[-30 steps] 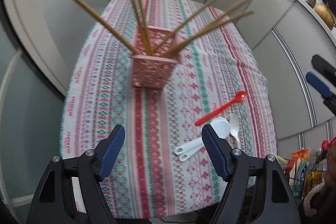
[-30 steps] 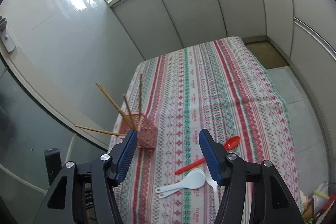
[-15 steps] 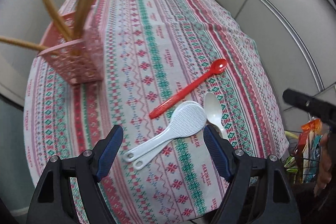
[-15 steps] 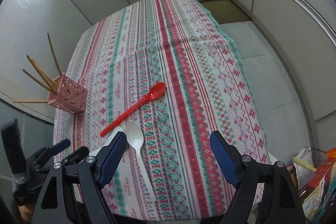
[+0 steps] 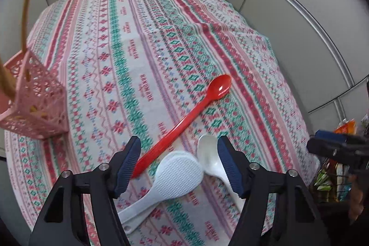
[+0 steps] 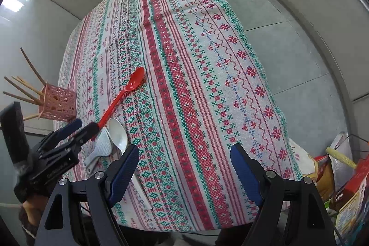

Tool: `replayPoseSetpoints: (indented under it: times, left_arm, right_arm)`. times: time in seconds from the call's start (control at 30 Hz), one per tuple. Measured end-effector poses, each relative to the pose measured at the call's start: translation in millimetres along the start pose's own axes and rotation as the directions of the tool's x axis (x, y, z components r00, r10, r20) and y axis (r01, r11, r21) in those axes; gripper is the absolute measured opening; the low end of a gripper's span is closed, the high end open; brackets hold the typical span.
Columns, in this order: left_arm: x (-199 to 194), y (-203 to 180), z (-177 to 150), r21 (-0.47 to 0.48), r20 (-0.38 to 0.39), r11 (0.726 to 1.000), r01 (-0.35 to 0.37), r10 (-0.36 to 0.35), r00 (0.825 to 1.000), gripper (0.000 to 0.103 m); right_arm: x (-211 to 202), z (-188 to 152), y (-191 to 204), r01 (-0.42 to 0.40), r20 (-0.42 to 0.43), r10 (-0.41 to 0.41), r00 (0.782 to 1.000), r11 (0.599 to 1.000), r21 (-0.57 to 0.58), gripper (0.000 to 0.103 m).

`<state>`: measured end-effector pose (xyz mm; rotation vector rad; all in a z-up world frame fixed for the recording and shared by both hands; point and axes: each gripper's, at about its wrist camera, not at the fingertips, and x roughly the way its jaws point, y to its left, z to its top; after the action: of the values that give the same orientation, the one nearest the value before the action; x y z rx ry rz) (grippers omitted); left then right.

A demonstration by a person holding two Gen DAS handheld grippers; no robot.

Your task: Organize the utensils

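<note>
A: Hovering the left gripper wide open over the white rice paddle, white spoon and red spoon at the near edge of the tablecloth; gripping nothing.

B: Holding the right gripper likewise spread and empty, well apart from them. Judging the step: lining up a pick.

A: Needing to drop onto one handle, then carry left to the pink holder bristling with chopsticks.
</note>
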<state>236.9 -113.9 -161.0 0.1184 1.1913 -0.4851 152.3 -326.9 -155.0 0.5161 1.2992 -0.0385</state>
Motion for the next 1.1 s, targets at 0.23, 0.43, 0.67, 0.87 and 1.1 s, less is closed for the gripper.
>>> replayPoseSetpoints:
  times: [0.23,0.43,0.67,0.87,1.1]
  left_arm:
    - [23.7,-33.4,23.6,0.062,0.020,0.998,0.028,-0.029,0.999,0.055]
    - [47.5,-53.7,36.3,0.173,0.016,0.985,0.027,-0.030,0.999,0.054]
    - [71.7,-63.3,42.4,0.242,0.026,0.968,-0.065,0.060,0.998,0.052]
    - [73.3,-63.9,48.0,0.263,0.048,0.961,-0.083,0.073,0.996,0.031]
    - [58.8,-67.8,48.1,0.274,0.097,0.955,-0.109,0.085,0.992,0.031]
  right_arm:
    - [-4.1,2.3,-14.0,0.012,0.008,-0.012,1.000,1.000,0.024,0.083]
    - [-13.0,2.5,-29.0,0.017,0.023,-0.018,1.000,0.999,0.044,0.083]
    - [-20.9,3.3,-37.5,0.010,0.028,-0.011,1.000,0.998,0.055,0.083]
    - [-25.6,6.2,-36.8,-0.008,0.042,0.005,0.999,0.998,0.066,0.083]
    - [-27.3,5.1,-32.7,-0.010,0.045,0.007,0.999,0.997,0.071,0.083]
